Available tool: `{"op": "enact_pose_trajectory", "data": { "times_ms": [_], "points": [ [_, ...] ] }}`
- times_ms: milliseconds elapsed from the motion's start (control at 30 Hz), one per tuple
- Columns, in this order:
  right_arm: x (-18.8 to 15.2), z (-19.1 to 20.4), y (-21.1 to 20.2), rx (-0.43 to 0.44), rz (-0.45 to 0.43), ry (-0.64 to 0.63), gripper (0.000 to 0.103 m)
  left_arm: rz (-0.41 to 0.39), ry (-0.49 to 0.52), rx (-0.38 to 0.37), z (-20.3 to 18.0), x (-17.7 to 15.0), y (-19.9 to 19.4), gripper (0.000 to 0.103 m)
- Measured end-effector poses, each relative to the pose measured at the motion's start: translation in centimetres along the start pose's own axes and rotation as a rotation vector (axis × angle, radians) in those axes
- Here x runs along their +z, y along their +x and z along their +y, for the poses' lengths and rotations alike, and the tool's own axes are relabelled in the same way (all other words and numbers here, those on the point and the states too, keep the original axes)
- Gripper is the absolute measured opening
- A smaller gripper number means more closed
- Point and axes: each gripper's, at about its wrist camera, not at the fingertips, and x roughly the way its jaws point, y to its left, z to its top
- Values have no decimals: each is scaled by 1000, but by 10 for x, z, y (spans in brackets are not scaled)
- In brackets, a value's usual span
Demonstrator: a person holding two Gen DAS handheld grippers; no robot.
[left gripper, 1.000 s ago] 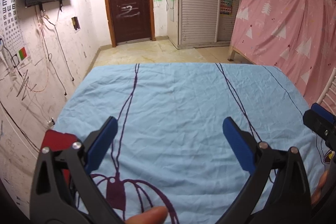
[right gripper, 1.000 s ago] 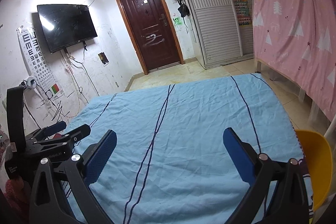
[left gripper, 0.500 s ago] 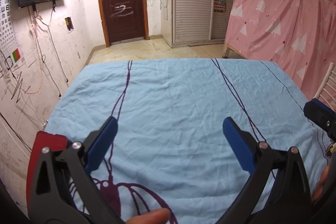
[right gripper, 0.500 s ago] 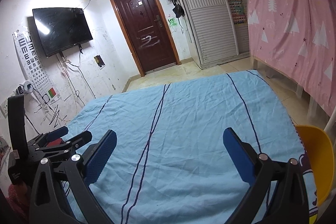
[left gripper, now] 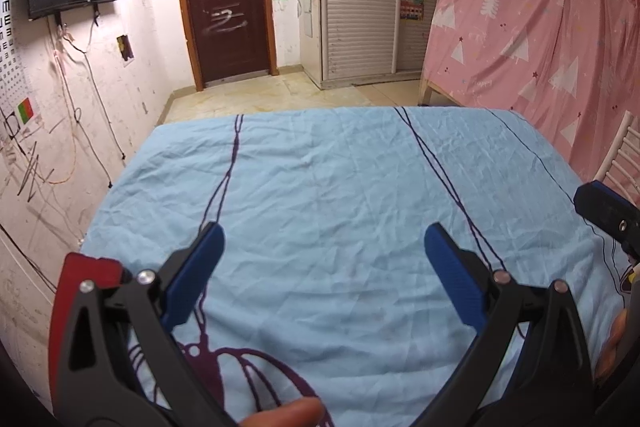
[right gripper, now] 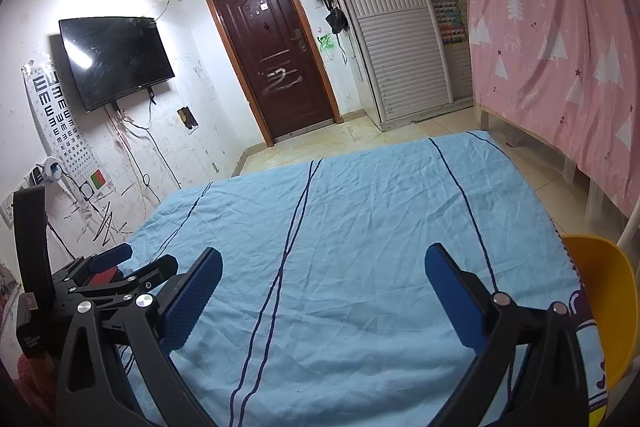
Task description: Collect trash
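Light blue cloth [left gripper: 340, 195] with dark thin lines covers the desk in front of us, and it is wrinkled but bare: we cannot find any trash on it in either view, so we cannot tell where the trash lies relative to either claw. Our left claw [left gripper: 322, 267] hangs over the near part of the cloth with its two blue pads far apart, and nothing is between them. Just beside its left finger we see a red object [left gripper: 86, 269] at the desk's left edge; what it is we cannot tell. A fingertip [left gripper: 286, 415] shows at the bottom of the left wrist view. Our right claw [right gripper: 322, 281] is also wide open and empty above the cloth, near the desk's right side, where a yellow chair [right gripper: 604, 303] stands just beside the edge. In the right wrist view the left claw appears at the far left, low over the cloth. Beyond the desk we see a dark brown door [right gripper: 276, 67], a television [right gripper: 114, 59] on the wall and a pink curtain [left gripper: 532, 39].
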Motion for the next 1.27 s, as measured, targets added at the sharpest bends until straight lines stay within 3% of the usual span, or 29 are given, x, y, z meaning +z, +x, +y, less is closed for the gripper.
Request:
{"op": "enact_pose_trajectory", "data": {
  "times_ms": [1033, 1267],
  "points": [
    [0, 1, 1, 1, 4, -1, 94, 10, -8, -6, -2, -6, 2, 96],
    [6, -2, 13, -12, 74, 15, 94, 55, -15, -9, 6, 3, 12, 97]
  ]
}}
